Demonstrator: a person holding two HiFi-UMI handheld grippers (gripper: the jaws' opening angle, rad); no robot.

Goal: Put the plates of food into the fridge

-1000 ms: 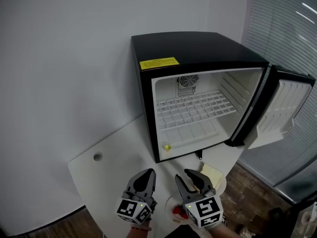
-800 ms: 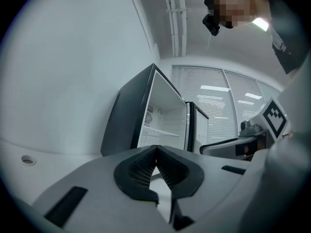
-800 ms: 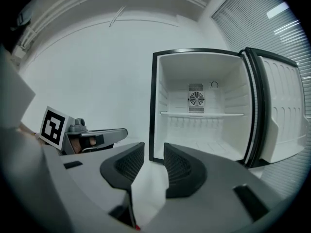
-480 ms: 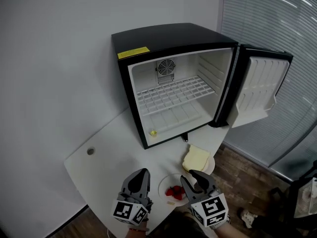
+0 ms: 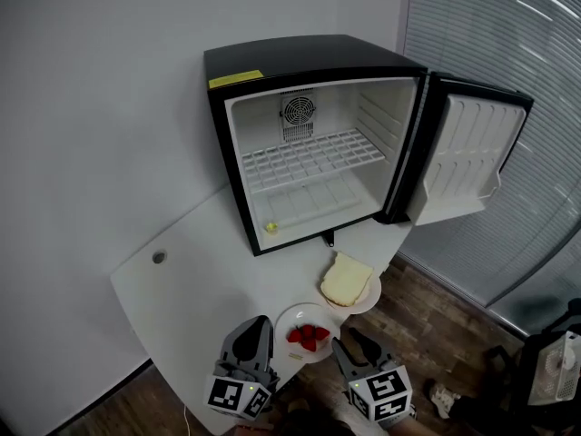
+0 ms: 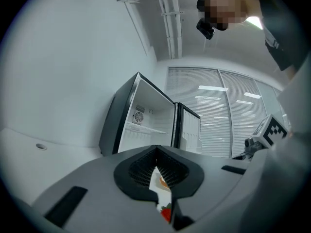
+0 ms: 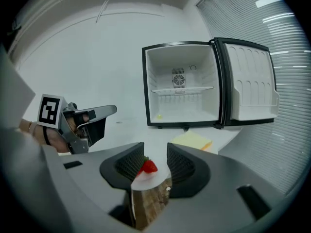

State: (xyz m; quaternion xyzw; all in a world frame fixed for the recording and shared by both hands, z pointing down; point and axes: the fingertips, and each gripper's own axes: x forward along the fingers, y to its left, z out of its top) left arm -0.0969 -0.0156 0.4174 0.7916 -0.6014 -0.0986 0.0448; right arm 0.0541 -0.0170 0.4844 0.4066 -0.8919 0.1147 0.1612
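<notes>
White table: strawberry plate, sandwich plate outside open fridge. Left gripper pressed together, right gripper spread; gripping a rim seems next.

The left gripper and the right gripper pull back to the bottom of the head view, away from the fridge, so the strawberry plate and the bread plate now show whole above them.
</notes>
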